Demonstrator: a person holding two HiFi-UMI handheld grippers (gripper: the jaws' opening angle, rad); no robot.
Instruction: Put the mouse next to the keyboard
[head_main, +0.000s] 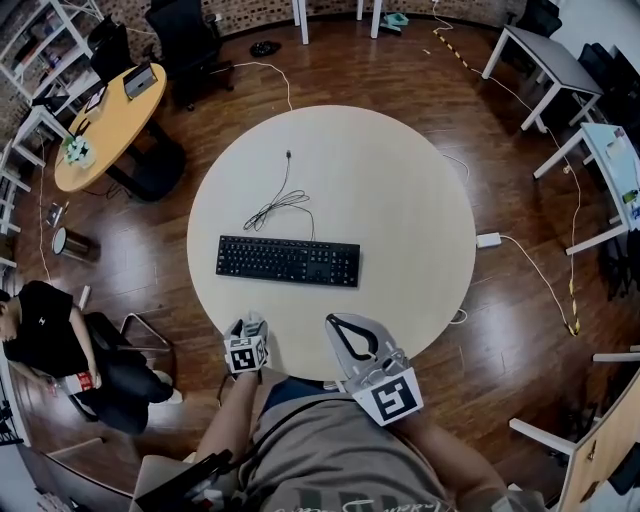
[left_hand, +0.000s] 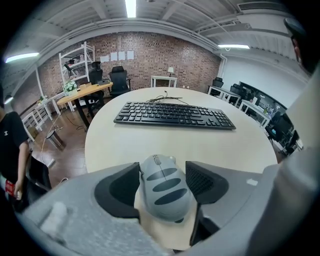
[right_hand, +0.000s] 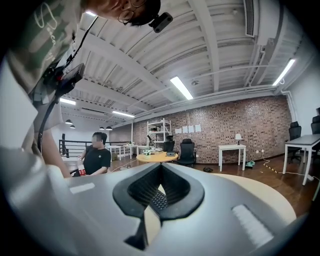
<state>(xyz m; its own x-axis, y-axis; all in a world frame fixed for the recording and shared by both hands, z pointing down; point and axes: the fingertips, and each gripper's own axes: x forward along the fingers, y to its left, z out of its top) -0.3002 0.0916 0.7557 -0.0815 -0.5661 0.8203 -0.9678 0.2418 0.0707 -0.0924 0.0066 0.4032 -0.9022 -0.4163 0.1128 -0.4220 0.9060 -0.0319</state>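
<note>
A grey mouse (left_hand: 163, 189) with dark stripes sits between the two pads of my left gripper (left_hand: 163, 170), which is shut on it just above the round beige table (head_main: 400, 200) near its front edge. In the head view that left gripper (head_main: 249, 324) hides most of the mouse. The black keyboard (head_main: 288, 260) lies across the table's middle, a short way beyond the mouse, and shows ahead in the left gripper view as the keyboard (left_hand: 175, 115). My right gripper (head_main: 335, 322) hangs over the front edge with its tips together and nothing held; the right gripper (right_hand: 160, 167) points toward the keyboard.
The keyboard's black cable (head_main: 275, 205) coils behind it. A person (head_main: 40, 330) sits on the floor side at left. An orange table (head_main: 110, 120) stands at back left, white desks (head_main: 545, 60) at right, a white adapter (head_main: 488, 240) on the floor.
</note>
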